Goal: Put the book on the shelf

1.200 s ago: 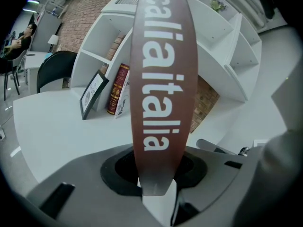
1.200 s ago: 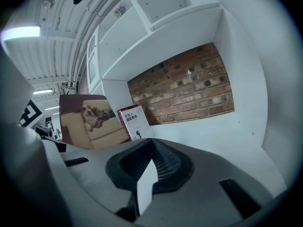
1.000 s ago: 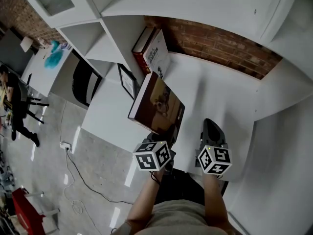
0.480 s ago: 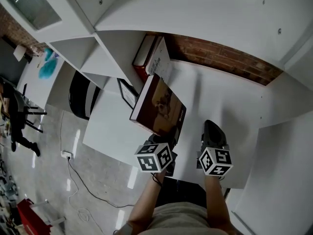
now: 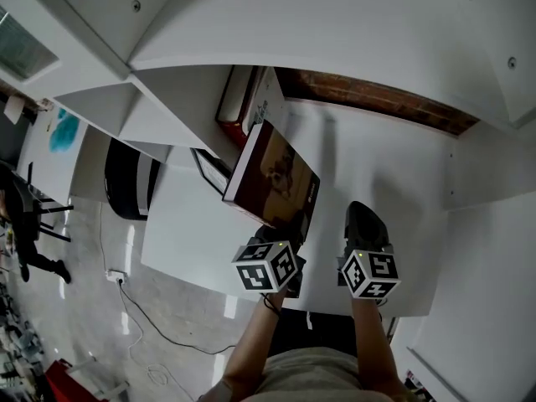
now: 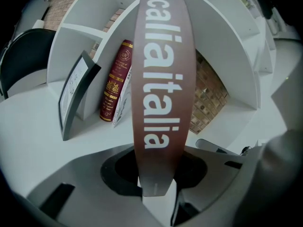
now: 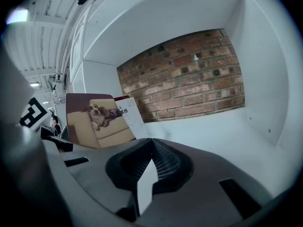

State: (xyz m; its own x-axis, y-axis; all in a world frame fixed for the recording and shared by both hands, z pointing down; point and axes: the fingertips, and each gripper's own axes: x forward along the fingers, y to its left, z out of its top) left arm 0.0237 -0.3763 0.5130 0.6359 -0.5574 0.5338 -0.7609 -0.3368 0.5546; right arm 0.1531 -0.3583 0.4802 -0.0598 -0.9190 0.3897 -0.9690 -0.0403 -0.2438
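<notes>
Left tongs [image 6: 158,186] are clamped on the lower end of the brown book [image 6: 163,65]. They hold it tilted above the white shelf board [image 5: 377,166], with its spine toward the left gripper view and its cover, a dog on a sofa, facing right. Right tongs [image 7: 151,145] are closed and empty, beside the book. Behind it, a red book [image 6: 116,79] and a white book [image 5: 270,99] lean by the shelf's left wall. A picture frame [image 6: 71,98] leans on that wall's other side.

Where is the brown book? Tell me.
Head view centre: the brown book is clamped in the left gripper above the white shelf, near the red book at its left wall.
</notes>
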